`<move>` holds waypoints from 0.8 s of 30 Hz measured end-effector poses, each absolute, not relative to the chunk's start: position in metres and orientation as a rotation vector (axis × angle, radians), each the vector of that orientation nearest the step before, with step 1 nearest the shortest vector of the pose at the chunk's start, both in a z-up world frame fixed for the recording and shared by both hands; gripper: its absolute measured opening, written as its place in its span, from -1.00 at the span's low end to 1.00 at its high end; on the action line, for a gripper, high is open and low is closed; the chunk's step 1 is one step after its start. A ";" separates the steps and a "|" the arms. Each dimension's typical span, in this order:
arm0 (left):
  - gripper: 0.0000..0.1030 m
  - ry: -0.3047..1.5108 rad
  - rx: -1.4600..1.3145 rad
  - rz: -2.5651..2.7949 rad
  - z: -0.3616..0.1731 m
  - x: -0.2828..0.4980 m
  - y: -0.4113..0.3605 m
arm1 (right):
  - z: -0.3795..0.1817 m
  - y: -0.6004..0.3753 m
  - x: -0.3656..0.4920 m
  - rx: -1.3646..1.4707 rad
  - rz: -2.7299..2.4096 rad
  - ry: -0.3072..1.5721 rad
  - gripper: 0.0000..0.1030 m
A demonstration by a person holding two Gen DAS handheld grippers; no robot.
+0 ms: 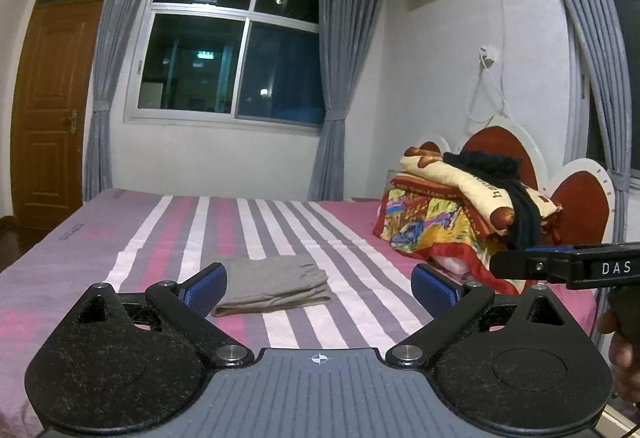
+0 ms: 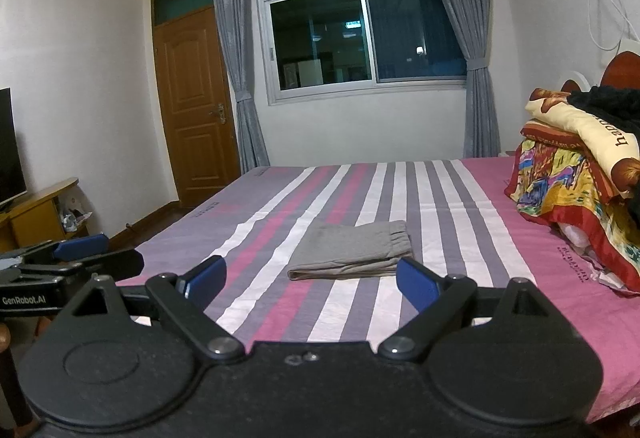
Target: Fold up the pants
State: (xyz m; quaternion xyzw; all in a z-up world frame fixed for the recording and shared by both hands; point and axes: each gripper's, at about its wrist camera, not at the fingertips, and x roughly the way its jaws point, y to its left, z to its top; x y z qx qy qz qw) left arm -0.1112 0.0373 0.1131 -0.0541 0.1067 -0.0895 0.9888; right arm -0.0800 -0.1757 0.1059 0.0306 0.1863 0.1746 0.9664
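Grey pants (image 1: pixel 274 284) lie folded into a flat rectangle on the striped bed sheet (image 1: pixel 320 230); they also show in the right wrist view (image 2: pixel 352 252). My left gripper (image 1: pixel 316 288) is open and empty, held above the bed's near edge, short of the pants. My right gripper (image 2: pixel 310 282) is open and empty, also short of the pants. The right gripper shows side-on at the right edge of the left wrist view (image 1: pixel 560 264). The left gripper shows at the left edge of the right wrist view (image 2: pixel 76 258).
A pile of colourful quilts with a dark garment on top (image 1: pixel 464 206) sits at the headboard end (image 2: pixel 580 182). A window with grey curtains (image 1: pixel 236 50) and a wooden door (image 2: pixel 196 106) are beyond. A TV stand (image 2: pixel 36 210) stands left.
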 end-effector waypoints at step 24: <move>0.90 0.206 -0.107 -0.187 0.116 -0.115 0.032 | 0.106 -0.175 -0.080 0.063 0.357 0.378 0.78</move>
